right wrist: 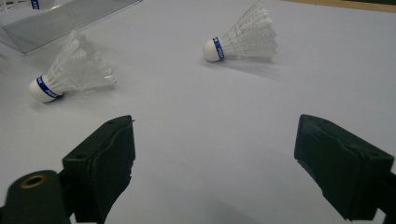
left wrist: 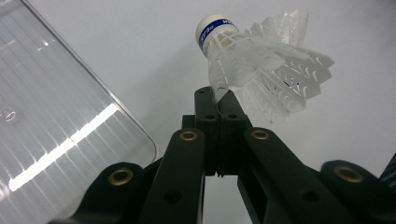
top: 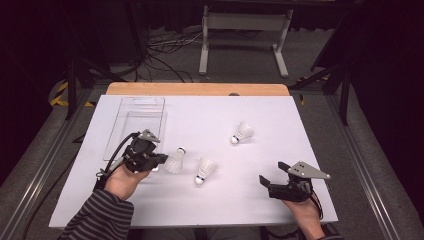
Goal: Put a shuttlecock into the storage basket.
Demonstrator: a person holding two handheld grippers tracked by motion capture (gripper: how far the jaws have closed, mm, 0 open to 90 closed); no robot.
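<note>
the left tool (top: 161,159) is clamped on a shuttlecock (top: 176,160), its jaws pressed together on the edge of the feather skirt. in the left gripper view the shuttlecock (left wrist: 261,70) sticks up beyond the jaw tips, its white cork with a blue band pointing up and to the left, the feathers fanning out to the right. in the high view it sits at the left-middle of the white counter (top: 210,210), cork pointing away from the person; whether it rests on the counter or is just off it i cannot tell. a clear tray (top: 136,125) lies on the counter just beyond the left tool, and in the left gripper view its ribbed wall (left wrist: 60,135) is close beside the jaws on the left.

the right tool (top: 272,176) is open and holds nothing, with its jaws set wide apart low over the counter's right front part. two more shuttlecocks lie on their sides: a near one (top: 205,171) just right of the held one, and a far one (top: 242,133) further back, well apart from both tools. in the right gripper view the near one (right wrist: 70,74) lies at the left, and the far one (right wrist: 243,39) lies ahead, both beyond the spread jaws.
</note>
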